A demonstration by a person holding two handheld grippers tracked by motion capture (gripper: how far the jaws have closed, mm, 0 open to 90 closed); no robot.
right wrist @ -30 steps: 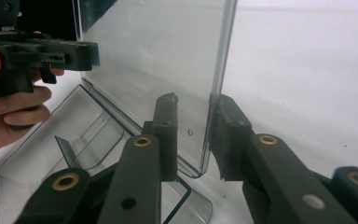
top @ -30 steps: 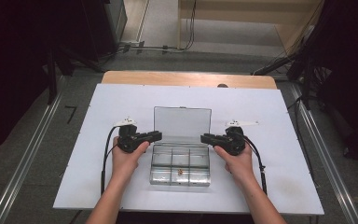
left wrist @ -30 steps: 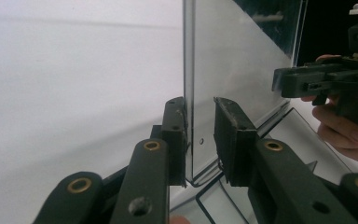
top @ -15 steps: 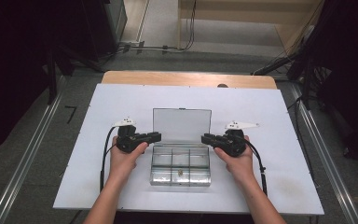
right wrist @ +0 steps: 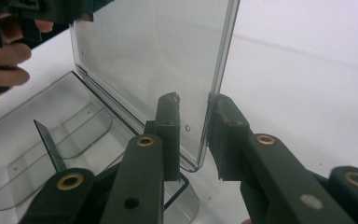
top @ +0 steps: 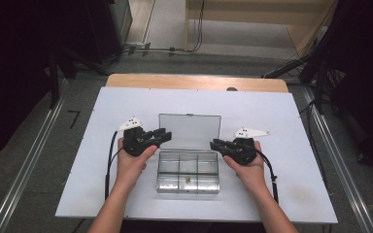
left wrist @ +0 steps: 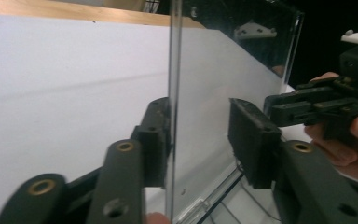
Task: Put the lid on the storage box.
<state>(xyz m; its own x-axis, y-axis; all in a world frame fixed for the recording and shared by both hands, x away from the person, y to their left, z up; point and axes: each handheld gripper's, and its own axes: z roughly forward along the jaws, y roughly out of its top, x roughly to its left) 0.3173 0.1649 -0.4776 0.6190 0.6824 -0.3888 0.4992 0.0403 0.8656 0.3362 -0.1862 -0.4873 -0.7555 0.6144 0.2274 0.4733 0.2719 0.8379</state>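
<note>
Two tongs flank a clear plastic compartment box [top: 188,171] sitting low centre in the high view, on the white surface [top: 281,116]. Its transparent lid [top: 189,128] stands raised behind the tray, hinged along the far edge, long axis running left to right across the frame. Left tongs [top: 164,135] sit at the lid's left edge, right tongs [top: 215,144] at its right edge, so each hand is equally near its own end. In the left gripper view, left tongs [left wrist: 200,128] straddle the lid's [left wrist: 223,84] edge: the left-hand pad lies against the pane, the right-hand pad stands clear of it with a plain gap; these jaws have just been opening, with the lid between them, so no grip here. In the right gripper view, right tongs [right wrist: 193,123] stand narrow about the lid's [right wrist: 154,51] lower corner, both pads close against the pane, apparently pinching it; contact on the left-hand pad is hard to confirm through the plastic. Tray dividers [right wrist: 51,144] show at lower left of that view; a small dark item lies in a front compartment [top: 188,179], too small to identify. Judgement: the lid's attitude now depends on the right hand alone, and any swing would turn about the hinge line, toward or away from the person.
</note>
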